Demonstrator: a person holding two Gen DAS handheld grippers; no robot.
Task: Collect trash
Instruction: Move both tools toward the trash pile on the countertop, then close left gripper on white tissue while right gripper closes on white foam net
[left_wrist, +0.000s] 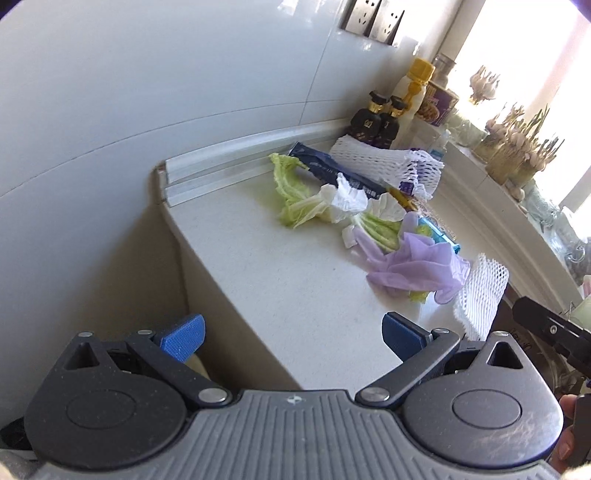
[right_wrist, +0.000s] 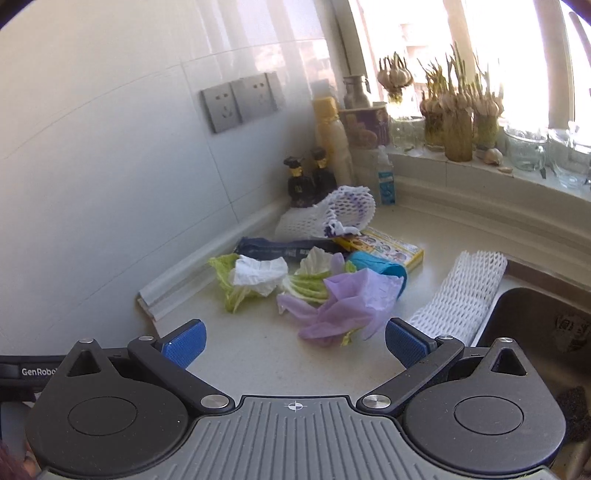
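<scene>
Trash lies scattered on the white counter (left_wrist: 280, 280): a crumpled purple glove (left_wrist: 413, 266) (right_wrist: 343, 306), cabbage leaves (left_wrist: 295, 195) (right_wrist: 232, 288), a crumpled white tissue (left_wrist: 347, 199) (right_wrist: 258, 275), a dark blue wrapper (left_wrist: 332, 170) (right_wrist: 273, 251), a blue roll (right_wrist: 380, 269), a yellow box (right_wrist: 388, 247) and white foam nets (left_wrist: 480, 295) (right_wrist: 458, 295). My left gripper (left_wrist: 291, 336) is open and empty above the counter's near left edge. My right gripper (right_wrist: 295, 341) is open and empty, just in front of the purple glove.
Dark bottles (right_wrist: 306, 181), a yellow-capped bottle (right_wrist: 330, 136) and a small blue-labelled bottle (right_wrist: 384, 177) stand at the back corner. Jars with sprouting garlic (right_wrist: 458, 118) line the windowsill. A sink (right_wrist: 535, 332) lies at the right. Wall sockets (right_wrist: 240, 99) are on the tiles.
</scene>
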